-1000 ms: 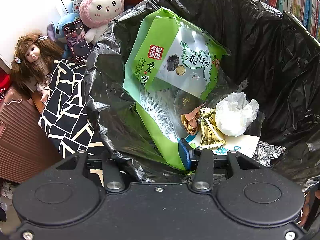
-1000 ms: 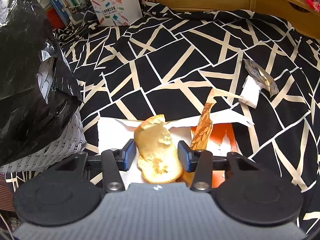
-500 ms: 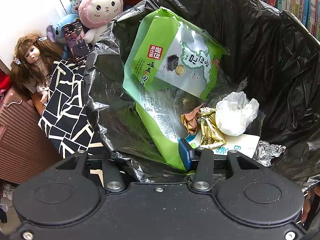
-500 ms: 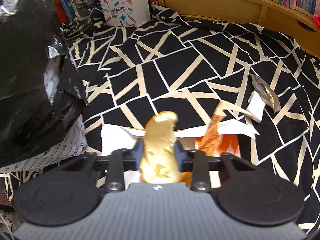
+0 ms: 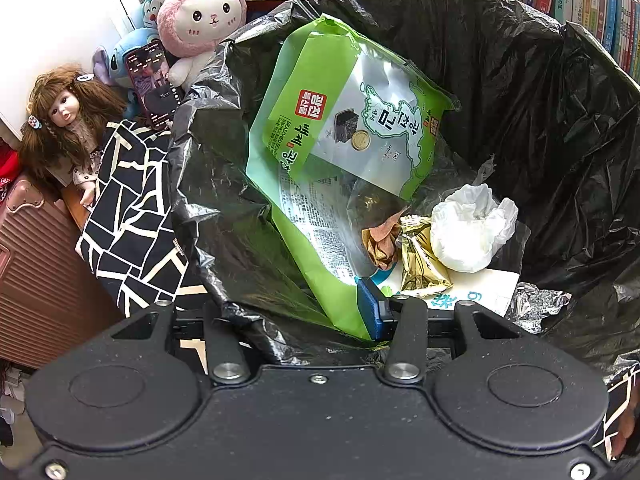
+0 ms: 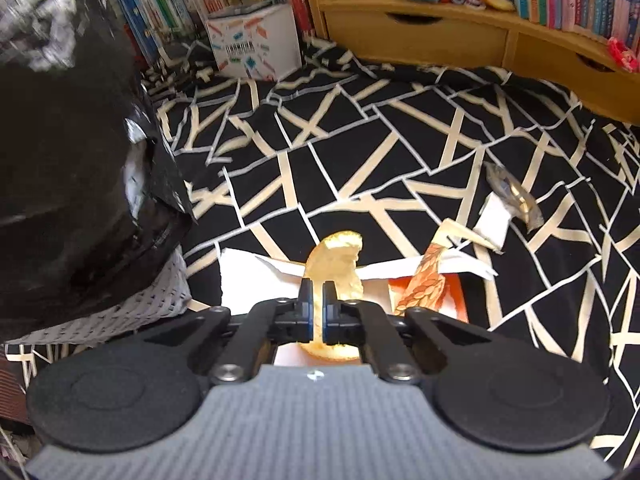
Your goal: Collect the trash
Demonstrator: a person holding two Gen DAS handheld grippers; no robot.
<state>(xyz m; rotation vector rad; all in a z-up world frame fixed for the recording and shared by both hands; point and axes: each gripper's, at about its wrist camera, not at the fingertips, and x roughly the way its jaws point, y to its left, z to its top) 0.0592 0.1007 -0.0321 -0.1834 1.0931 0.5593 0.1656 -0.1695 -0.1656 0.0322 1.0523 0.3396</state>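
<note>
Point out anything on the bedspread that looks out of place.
Litter remains on the patterned bedspread: torn white paper, an orange wrapper and a clear wrapper. The right tool grips an orange peel.

Glossy crinkled plastic bin liner [image 5: 540, 92]; matt cotton-like bedcover [image 6: 400, 140] (patterned); rough, pithy orange peel [image 6: 338, 264].

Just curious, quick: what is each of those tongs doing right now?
Left tongs: closed on the rim of the black bin bag.
Right tongs: closed on a piece of orange peel.
</note>
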